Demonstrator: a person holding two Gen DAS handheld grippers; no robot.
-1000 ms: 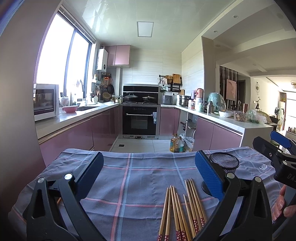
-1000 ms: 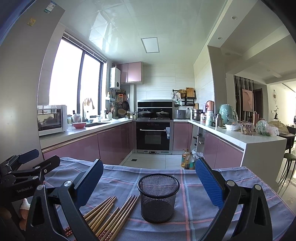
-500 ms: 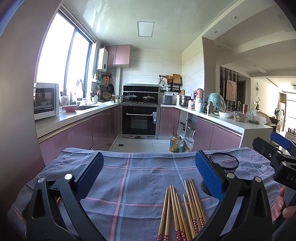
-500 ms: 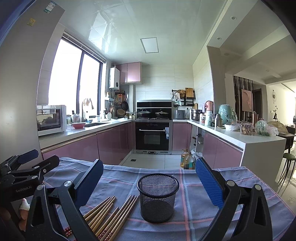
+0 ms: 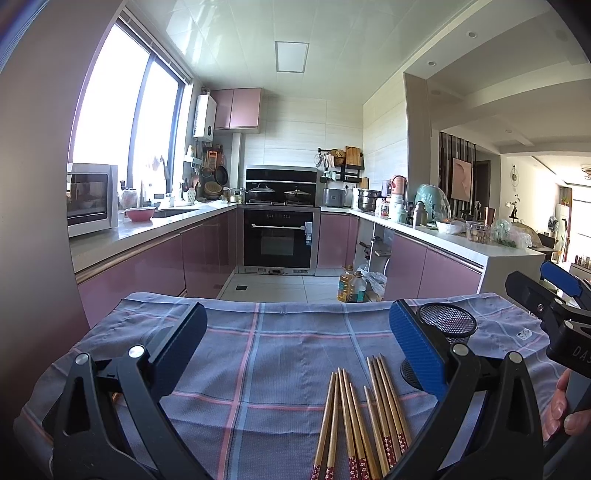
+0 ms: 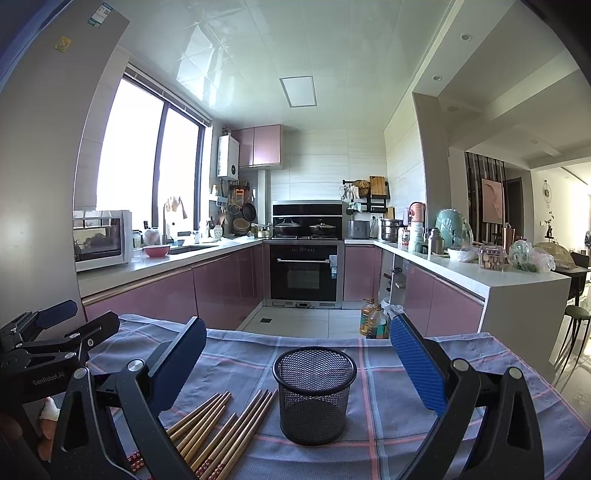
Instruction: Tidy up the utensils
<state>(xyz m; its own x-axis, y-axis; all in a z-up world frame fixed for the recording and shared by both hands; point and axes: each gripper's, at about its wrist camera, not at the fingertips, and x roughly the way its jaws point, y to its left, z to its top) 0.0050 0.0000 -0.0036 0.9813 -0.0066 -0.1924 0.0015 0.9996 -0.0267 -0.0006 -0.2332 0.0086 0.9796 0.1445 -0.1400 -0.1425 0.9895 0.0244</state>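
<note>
"GenRobot.AI" in white letters on the black body of the left claw (image 6: 55, 325), seen at the left edge of the right wrist view. "DAS", cut off by the frame edge, in pale letters on the black body of the right claw (image 5: 546, 291), at the right edge of the left wrist view. Fridge stickers (image 6: 96, 14) and oven door label (image 6: 333, 272) too small to read.

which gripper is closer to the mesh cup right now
Right, as far as these views show. The mesh cup stands upright centred between the open right gripper fingers, just ahead. The left gripper, also open, has the cup off beyond its right finger.
</note>
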